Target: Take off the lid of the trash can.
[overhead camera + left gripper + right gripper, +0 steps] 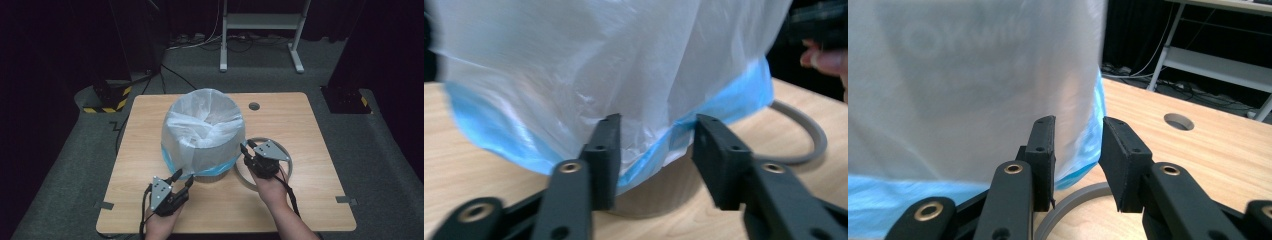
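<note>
A round bin (pixel 215 172) stands mid-table with a translucent white bag (pixel 202 130) pulled over it; the bag's blue hem (pixel 489 135) hangs near the bin's base. A grey ring (pixel 242 176) lies flat on the table at the bin's right. My left gripper (pixel 184 176) is at the bin's front left. Its jaws stand apart, with the hem (pixel 659 145) in the gap between them and neither pad pressing on it. My right gripper (pixel 248 146) is at the bin's right side, above the ring (pixel 1073 200). Its jaws are open at the bag's edge (pixel 1083 135).
The wooden table (pixel 310 200) has a round cable hole (pixel 254 106) behind the bin. A white desk frame (pixel 260 22) and cables stand on the floor beyond. Dark stands with yellow-black tape (pixel 107 97) flank the table's far corners.
</note>
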